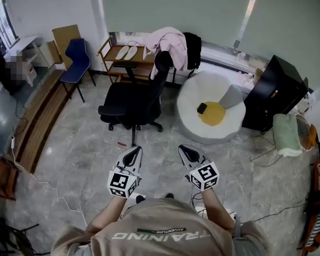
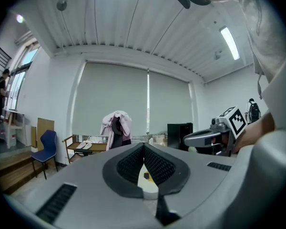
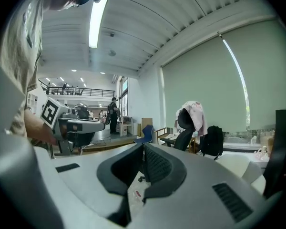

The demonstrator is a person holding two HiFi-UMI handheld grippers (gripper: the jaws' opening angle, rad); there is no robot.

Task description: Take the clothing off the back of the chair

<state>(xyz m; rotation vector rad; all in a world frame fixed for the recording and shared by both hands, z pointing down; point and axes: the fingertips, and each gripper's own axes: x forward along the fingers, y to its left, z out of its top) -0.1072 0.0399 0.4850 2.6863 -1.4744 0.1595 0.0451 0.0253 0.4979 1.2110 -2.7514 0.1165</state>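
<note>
Scene: We stand on the grey stone floor [image 1: 69, 159] at the near side of a bright room, facing a black office chair [image 1: 132, 104] in the middle of it.
Clothing: A pale pink garment [image 1: 168, 42] is draped over the top of the chair's back on the far side. Its folds hang down both sides, so it sits there much as on a peg.
Chair: The seat is turned toward the left and the back stands to the right, so the draped side is angled partly away from us.
Left hand-held gripper [image 1: 132, 152]: Closed with nothing between its jaws. It is held roughly level just in front of our body, well apart from the chair.
Right hand-held gripper [image 1: 188, 152]: Also closed and empty, carried beside the left one and aimed toward the chair.
Surroundings: A black backpack [image 1: 192, 49] stands just right of the garment. A white round seat [image 1: 188, 108] lies right of the chair, and a blue chair [image 1: 77, 57] stands far left.
Stage: By our reading the task has not begun, since both tools are parked for the walk in.
Next: We judge the jaws must open before they reach the cloth, which then lifts upward to clear the back.
Risk: The chair stands on castors and may roll or swivel if the garment snags.
</note>
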